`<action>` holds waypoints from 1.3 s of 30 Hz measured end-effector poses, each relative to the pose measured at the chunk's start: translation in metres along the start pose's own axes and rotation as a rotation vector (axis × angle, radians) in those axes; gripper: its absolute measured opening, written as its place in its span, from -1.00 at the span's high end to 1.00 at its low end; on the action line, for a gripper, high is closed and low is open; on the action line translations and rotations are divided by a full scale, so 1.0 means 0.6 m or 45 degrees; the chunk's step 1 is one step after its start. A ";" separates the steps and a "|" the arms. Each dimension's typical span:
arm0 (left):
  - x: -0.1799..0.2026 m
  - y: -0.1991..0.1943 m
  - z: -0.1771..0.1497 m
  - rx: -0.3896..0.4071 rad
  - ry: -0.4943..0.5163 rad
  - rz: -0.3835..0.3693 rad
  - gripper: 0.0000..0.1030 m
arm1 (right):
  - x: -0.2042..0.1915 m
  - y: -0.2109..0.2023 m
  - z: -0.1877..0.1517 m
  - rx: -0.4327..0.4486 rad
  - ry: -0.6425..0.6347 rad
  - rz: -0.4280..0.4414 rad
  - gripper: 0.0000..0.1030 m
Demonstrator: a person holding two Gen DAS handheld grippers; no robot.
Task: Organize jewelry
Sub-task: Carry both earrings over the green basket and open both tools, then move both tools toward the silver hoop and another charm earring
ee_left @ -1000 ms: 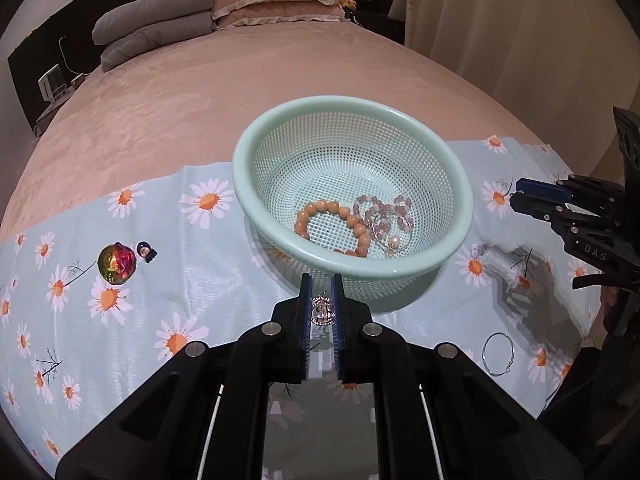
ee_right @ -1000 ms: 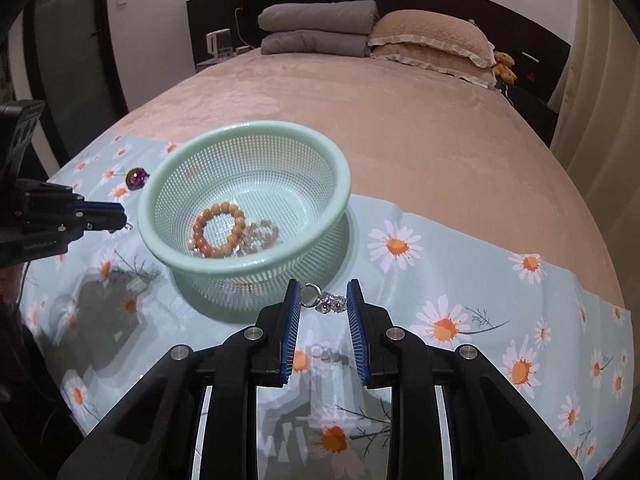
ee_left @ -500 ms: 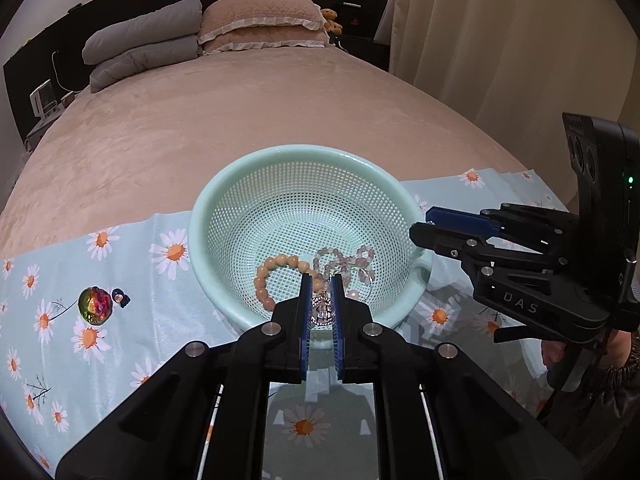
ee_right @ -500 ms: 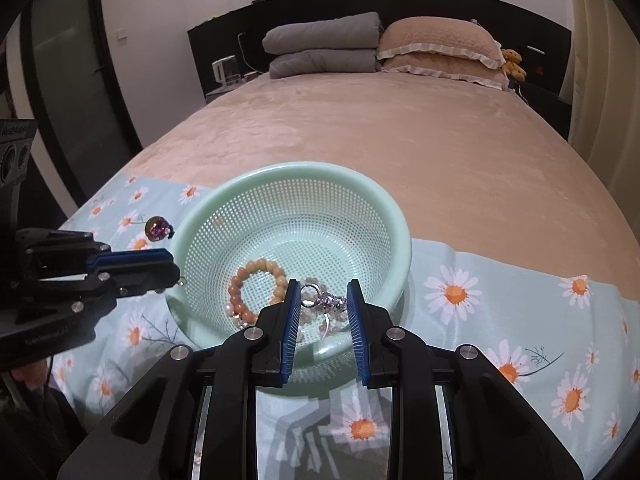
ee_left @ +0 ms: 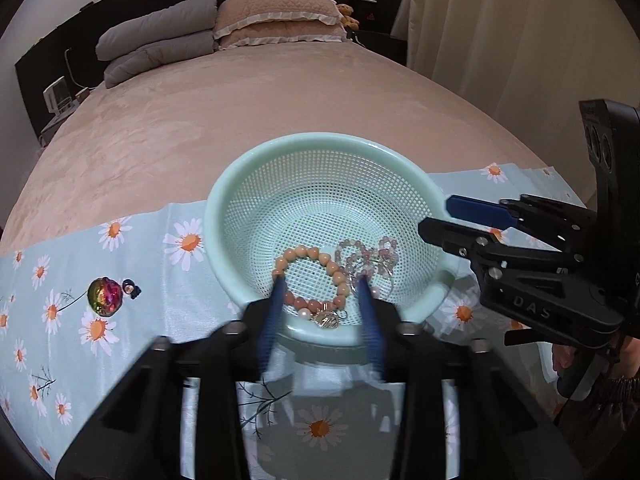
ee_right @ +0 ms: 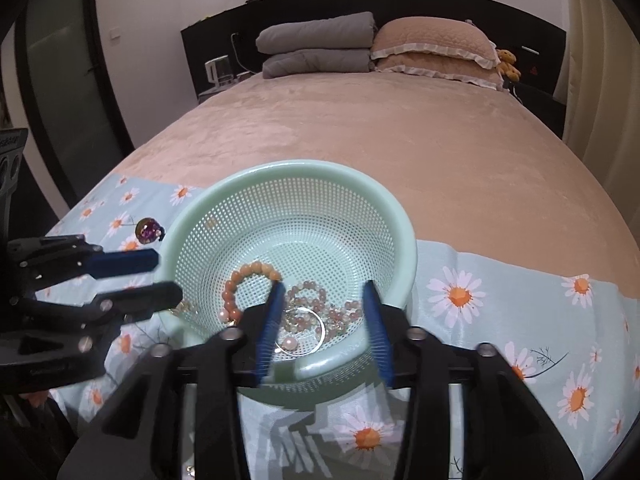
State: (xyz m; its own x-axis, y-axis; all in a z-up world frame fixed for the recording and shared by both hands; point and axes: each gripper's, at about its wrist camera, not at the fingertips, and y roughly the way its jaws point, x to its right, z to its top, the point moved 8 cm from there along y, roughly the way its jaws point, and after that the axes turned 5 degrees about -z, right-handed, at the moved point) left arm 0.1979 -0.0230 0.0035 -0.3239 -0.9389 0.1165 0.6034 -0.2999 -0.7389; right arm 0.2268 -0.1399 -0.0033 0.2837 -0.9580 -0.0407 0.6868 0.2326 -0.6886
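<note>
Both small charm pieces have dropped out of the grippers since half a second ago: a gold pendant [ee_left: 327, 321] now lies at the near edge inside the mint basket [ee_left: 256, 168], and a silver ring [ee_right: 306, 330] lies on the basket floor beside a pink bead bracelet [ee_right: 320, 300] and an orange bead bracelet [ee_left: 310, 276]. Left gripper [ee_left: 320, 312] and right gripper [ee_right: 322, 320] both hover over the near rim with jaws spread wide and empty. Two more pieces appear delivered. Outside on the daisy cloth [ee_left: 100, 360], an iridescent round piece [ee_left: 105, 296] still waits, likely next.
</note>
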 end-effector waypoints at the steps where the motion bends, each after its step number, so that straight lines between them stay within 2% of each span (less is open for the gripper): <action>1: -0.007 -0.011 0.006 0.060 -0.019 0.025 -0.68 | 0.009 -0.005 0.003 0.029 0.028 -0.037 -0.53; 2: -0.013 -0.020 0.012 0.099 -0.032 0.048 -0.69 | 0.017 -0.012 0.007 0.072 0.052 -0.062 -0.63; 3: -0.017 -0.025 0.016 0.105 -0.037 0.062 -0.70 | 0.023 -0.018 0.011 0.095 0.064 -0.068 -0.63; 5: -0.028 -0.034 0.022 0.135 -0.053 0.076 -0.89 | 0.035 -0.023 0.014 0.105 0.094 -0.077 -0.64; 6: -0.035 -0.036 0.023 0.149 -0.072 0.102 -0.88 | 0.042 -0.025 0.016 0.110 0.113 -0.083 -0.64; 7: -0.043 -0.036 0.023 0.148 -0.093 0.123 -0.88 | 0.047 -0.026 0.016 0.112 0.129 -0.085 -0.65; 13: -0.060 -0.024 0.014 0.102 -0.157 0.111 -0.88 | 0.064 -0.018 0.008 0.064 0.160 -0.110 -0.66; 21: -0.056 -0.025 0.002 0.084 -0.051 0.157 -0.88 | 0.074 -0.033 0.000 0.051 0.088 -0.157 -0.68; 26: -0.078 -0.032 -0.003 0.111 -0.051 0.236 -0.88 | 0.091 -0.031 -0.007 0.023 0.103 -0.187 -0.68; 30: -0.089 -0.033 -0.012 0.097 -0.049 0.252 -0.88 | 0.094 -0.032 -0.020 0.006 0.049 -0.233 -0.68; 34: -0.091 -0.033 -0.025 0.074 0.016 0.292 -0.88 | 0.091 -0.032 -0.034 -0.022 -0.002 -0.234 -0.68; 37: -0.095 -0.038 -0.034 0.109 0.083 0.384 -0.88 | 0.087 -0.037 -0.047 -0.023 -0.065 -0.262 -0.68; 39: -0.091 -0.034 -0.045 0.090 0.118 0.371 -0.88 | 0.083 -0.037 -0.062 -0.037 -0.097 -0.269 -0.68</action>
State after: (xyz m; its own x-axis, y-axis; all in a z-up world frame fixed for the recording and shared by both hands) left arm 0.1835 0.0391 -0.0059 -0.1926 -0.9687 -0.1568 0.7288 -0.0342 -0.6839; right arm 0.2009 -0.1987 -0.0172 0.1856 -0.9694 0.1607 0.7172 0.0218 -0.6966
